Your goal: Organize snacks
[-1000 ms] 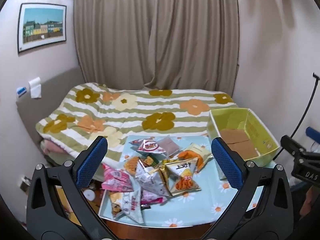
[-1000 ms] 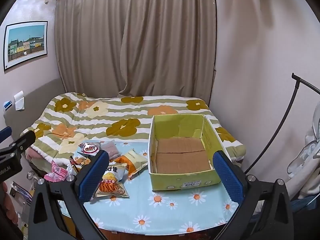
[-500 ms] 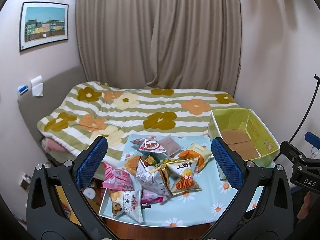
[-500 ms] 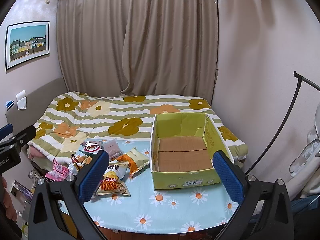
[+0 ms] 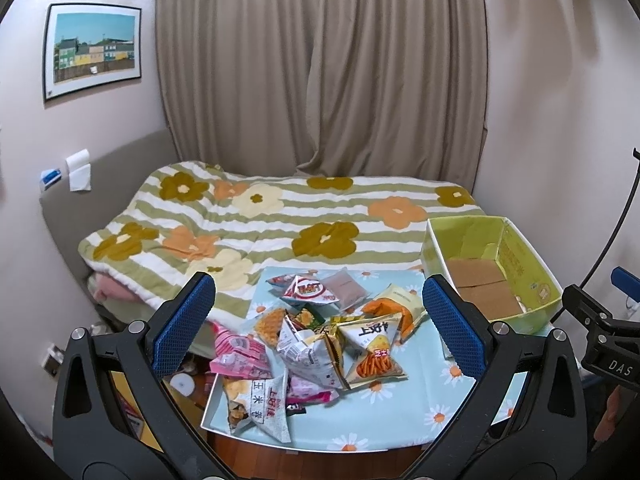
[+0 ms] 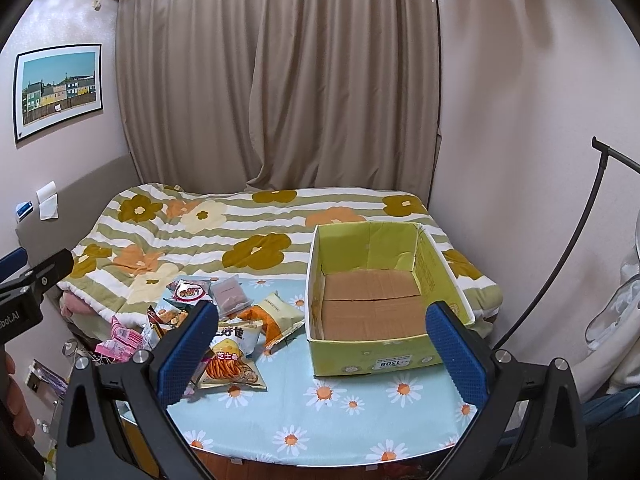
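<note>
1. the left gripper [image 5: 318, 320] hangs above the table [image 5: 400, 424] with its jaws spread wide and nothing between them; the right gripper [image 6: 322, 346] is likewise wide apart and holding nothing.
2. the snack pile [image 5: 316, 340] sits heaped on the table's left half, packets overlapping; the green box [image 6: 376, 296] stands on the right half, open-topped and bare inside.
3. likely risk: the corn snack bag [image 5: 260, 404] and the pink packet [image 5: 240, 360] lie at the left table edge, partly overhanging. a nudge while reaching into the heap could tip them to the floor.
4. the packets are puffy and slick, so a pinch on a bulging middle may slip; a crimped seam looks the safer hold.
5. overlapping bags mean lifting 1 could drag a neighbour along.
6. open room: the flowered cloth between pile and box is bare, a clear carry lane. the box's near wall stands tall, so a bag carried low may catch it.
</note>
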Demonstrator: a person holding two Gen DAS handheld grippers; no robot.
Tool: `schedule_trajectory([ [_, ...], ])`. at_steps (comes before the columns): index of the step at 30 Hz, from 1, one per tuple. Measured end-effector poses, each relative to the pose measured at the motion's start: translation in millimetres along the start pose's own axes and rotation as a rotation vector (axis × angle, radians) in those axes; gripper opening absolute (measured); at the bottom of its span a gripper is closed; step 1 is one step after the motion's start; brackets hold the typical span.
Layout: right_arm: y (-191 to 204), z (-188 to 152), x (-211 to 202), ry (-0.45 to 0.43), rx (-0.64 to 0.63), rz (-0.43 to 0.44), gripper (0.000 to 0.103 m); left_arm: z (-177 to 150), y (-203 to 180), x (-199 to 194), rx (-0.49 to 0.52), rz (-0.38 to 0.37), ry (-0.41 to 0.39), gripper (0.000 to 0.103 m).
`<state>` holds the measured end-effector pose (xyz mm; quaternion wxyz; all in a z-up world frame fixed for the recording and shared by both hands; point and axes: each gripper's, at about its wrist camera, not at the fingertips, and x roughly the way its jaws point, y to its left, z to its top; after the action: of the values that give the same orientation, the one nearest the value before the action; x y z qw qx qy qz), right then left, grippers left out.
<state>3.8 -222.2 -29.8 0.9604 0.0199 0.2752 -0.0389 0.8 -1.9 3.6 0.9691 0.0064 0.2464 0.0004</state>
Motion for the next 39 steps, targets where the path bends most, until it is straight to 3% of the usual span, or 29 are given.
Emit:
schedule_trajectory([
  [39, 0.6, -2.9, 8.8, -0.007, 0.008, -0.007, 0.103, -4.2, 3.1, 8.7, 0.000, -0.004, 0.019, 0.103],
])
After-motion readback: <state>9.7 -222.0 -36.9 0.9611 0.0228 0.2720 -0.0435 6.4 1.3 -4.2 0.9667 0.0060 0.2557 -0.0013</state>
